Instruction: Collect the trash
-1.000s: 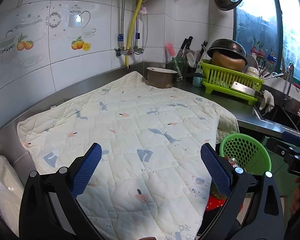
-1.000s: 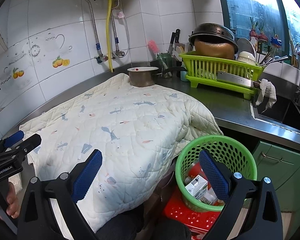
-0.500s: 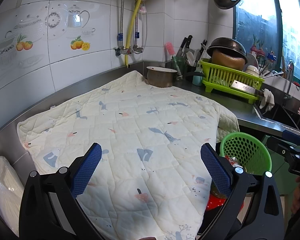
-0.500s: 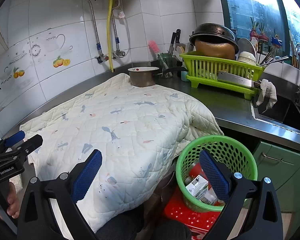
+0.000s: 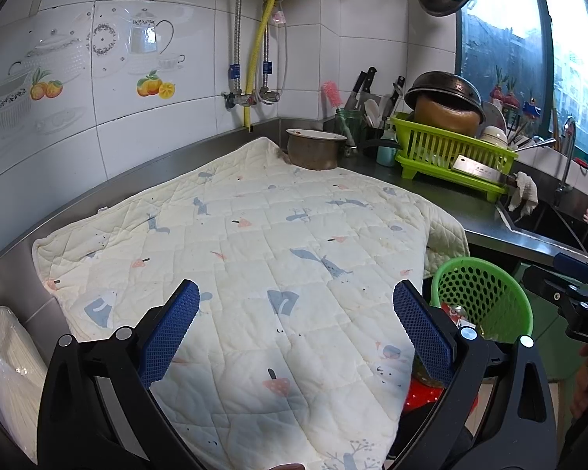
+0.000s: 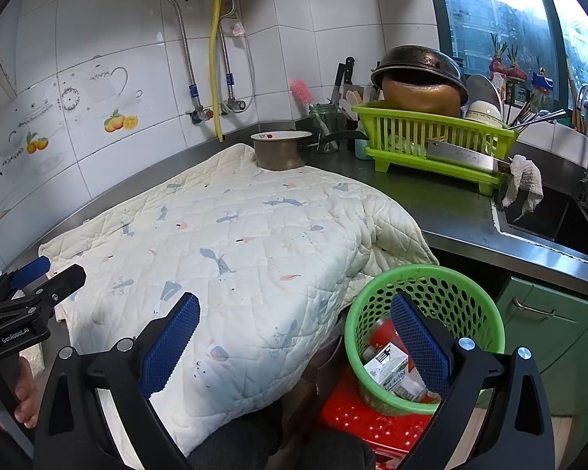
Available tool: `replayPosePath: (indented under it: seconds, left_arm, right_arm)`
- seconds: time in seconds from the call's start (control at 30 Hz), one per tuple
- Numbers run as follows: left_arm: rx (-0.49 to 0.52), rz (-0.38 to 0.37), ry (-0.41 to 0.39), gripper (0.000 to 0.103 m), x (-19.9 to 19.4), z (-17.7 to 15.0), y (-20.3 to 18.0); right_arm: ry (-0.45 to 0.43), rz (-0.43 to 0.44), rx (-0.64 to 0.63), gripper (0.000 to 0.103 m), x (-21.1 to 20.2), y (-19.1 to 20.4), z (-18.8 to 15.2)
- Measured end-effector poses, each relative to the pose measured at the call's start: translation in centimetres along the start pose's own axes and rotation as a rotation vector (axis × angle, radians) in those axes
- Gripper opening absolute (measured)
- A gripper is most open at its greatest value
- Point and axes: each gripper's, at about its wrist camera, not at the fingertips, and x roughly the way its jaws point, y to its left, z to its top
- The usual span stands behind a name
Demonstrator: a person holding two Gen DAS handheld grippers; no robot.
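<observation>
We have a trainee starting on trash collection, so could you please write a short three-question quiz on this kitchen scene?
1. True or false: the left gripper holds a carton.
2. Where is the milk carton? A) on the quilt B) in the green basket C) in the dish rack
3. Fill in: the green basket stands on a ____ stool.

Key: 1 false, both it and the right gripper are open and empty, above the quilt. 2 B. 3 red.
</observation>
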Motion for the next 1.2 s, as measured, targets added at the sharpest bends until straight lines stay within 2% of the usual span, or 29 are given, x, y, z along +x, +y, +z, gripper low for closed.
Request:
replayPosePath:
  seconds: [1.2]
  left_arm:
    - [0.009,-0.004,-0.007,0.098,0.26,-0.12,-0.05]
  right_arm:
    - [0.001,0.005,0.001,0.095,0.09,0.41,-0.06]
